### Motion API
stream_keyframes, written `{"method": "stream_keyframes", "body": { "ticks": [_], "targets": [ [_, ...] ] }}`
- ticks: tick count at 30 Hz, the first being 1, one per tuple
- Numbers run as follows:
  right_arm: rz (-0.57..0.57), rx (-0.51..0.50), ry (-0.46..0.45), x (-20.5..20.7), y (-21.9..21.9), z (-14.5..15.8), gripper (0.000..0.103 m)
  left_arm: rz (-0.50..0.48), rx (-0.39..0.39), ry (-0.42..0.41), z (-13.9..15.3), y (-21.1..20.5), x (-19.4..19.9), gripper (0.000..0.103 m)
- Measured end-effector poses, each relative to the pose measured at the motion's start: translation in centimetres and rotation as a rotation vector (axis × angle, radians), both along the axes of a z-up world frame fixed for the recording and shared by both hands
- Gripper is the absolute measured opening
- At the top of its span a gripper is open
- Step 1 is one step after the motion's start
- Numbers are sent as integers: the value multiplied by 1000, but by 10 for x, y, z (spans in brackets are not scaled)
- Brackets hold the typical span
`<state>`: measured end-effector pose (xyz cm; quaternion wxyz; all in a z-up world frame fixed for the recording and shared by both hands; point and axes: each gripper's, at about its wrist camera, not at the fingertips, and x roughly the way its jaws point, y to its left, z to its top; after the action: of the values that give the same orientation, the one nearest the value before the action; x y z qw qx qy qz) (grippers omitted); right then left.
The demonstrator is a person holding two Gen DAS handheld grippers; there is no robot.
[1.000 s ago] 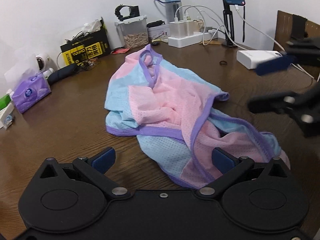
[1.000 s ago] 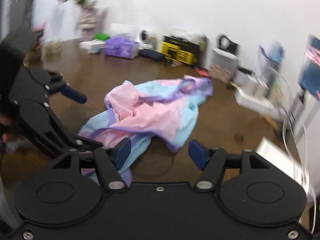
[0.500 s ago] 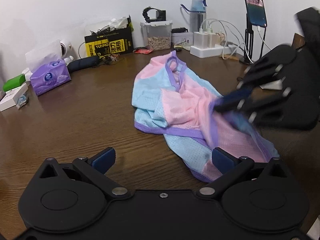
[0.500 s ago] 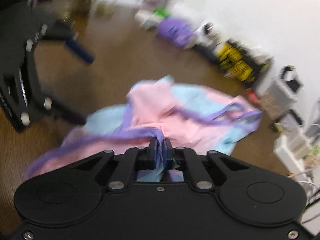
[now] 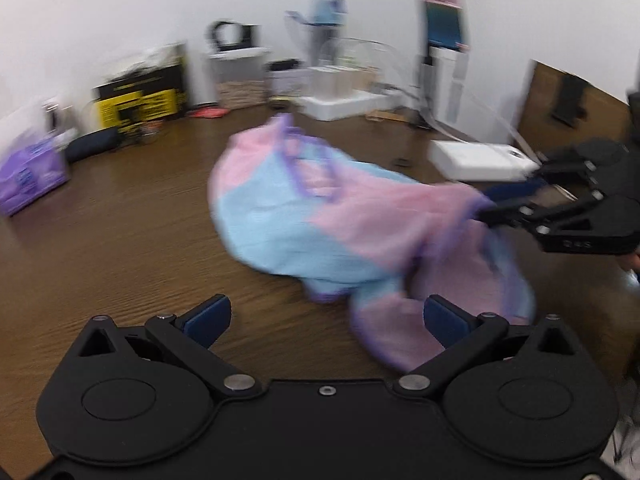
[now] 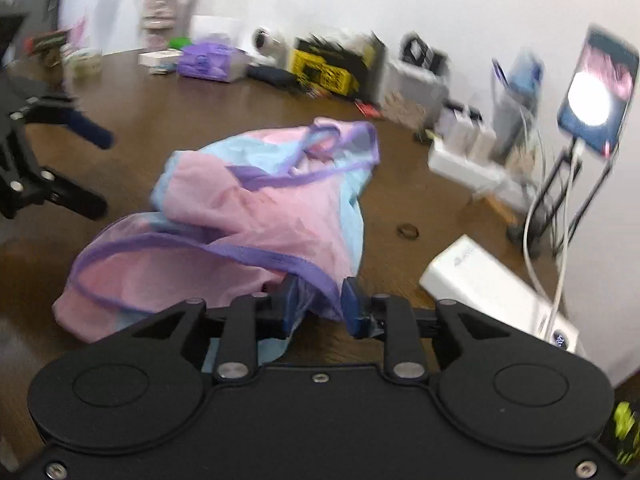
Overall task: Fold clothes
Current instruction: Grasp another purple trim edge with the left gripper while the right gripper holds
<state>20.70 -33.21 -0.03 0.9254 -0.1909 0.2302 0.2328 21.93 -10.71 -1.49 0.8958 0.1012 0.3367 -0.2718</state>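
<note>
A pink and light-blue mesh garment with purple trim (image 5: 320, 216) lies crumpled on the brown wooden table (image 5: 120, 240); it also shows in the right wrist view (image 6: 256, 204). My right gripper (image 6: 318, 304) has its blue pads partly apart with the garment's purple-trimmed edge between them, pulled toward the camera. In the left wrist view the right gripper (image 5: 500, 200) holds that edge at the right. My left gripper (image 5: 326, 318) is open and empty, just in front of the garment, and shows at the left of the right wrist view (image 6: 76, 160).
Along the back wall stand a purple tissue pack (image 5: 32, 172), a yellow-black box (image 5: 140, 100), a clear container (image 5: 240, 80), a white power strip (image 5: 348, 100) and a phone on a stand (image 5: 444, 16). A white power bank (image 6: 500, 288) and a small ring (image 6: 408, 232) lie at the right.
My right gripper took the garment's trimmed edge and dragged it to the right and toward itself; its pads now stand wider apart than half a second ago. The garment has spread. The left gripper stays open.
</note>
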Motion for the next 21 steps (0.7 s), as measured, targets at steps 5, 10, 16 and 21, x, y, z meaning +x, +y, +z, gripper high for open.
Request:
{"method": "stream_keyframes", "body": {
  "ticks": [5, 10, 16, 21],
  "targets": [
    [238, -160, -92, -14, 30, 8, 30, -61, -1, 10, -7, -21, -10, 103],
    [349, -339, -53, -4, 51, -5, 29, -58, -11, 45, -13, -32, -1, 74],
    [386, -337, -49, 17, 59, -19, 13, -57, 4, 78, -20, -41, 3, 72],
    [359, -281, -134, 21, 57, -8, 5, -17, 1, 98, -24, -39, 13, 72]
  ]
}}
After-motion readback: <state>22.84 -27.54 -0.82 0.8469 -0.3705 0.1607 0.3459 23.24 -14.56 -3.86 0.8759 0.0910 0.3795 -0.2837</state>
